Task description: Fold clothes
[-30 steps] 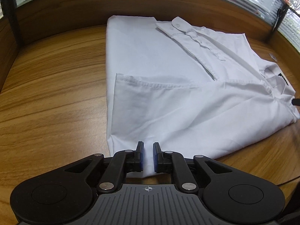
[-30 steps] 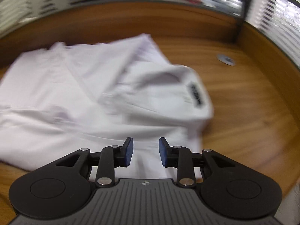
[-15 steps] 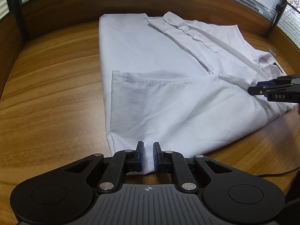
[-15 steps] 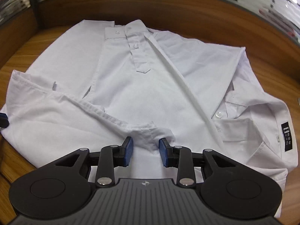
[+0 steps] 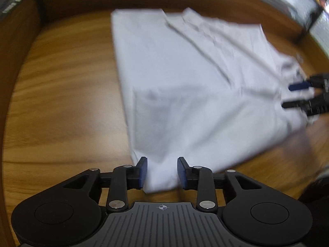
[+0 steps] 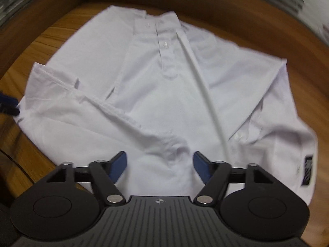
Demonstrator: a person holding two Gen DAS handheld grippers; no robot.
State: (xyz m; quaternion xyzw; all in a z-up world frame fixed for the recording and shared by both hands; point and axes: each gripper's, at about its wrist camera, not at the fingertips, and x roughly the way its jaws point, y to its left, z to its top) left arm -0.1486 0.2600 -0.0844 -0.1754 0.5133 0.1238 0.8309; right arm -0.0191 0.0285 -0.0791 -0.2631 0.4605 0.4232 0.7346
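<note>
A white button shirt [image 5: 191, 86] lies partly folded on a wooden table; a sleeve with buttoned cuff [image 6: 162, 41] is laid across it. My left gripper [image 5: 162, 169] is open, and the shirt's near corner sits between its blue pads. In the right wrist view the same white shirt [image 6: 164, 94] fills the middle, with its black neck label [image 6: 307, 168] at the right. My right gripper [image 6: 160, 166] stands wide open over a bunched fold of the hem. The right gripper's fingers [image 5: 300, 86] show at the left wrist view's right edge, by the collar end.
The wooden table [image 5: 61, 107] has bare surface left of the shirt. A raised wooden wall [image 6: 226, 6] rims the far side, with blinds behind it. A thin dark cable [image 6: 12, 160] runs along the table at the right wrist view's left edge.
Both grippers have opened: the left one let go of the shirt's near corner, and the right one spread wider over the hem fold. The left view has shifted and blurred.
</note>
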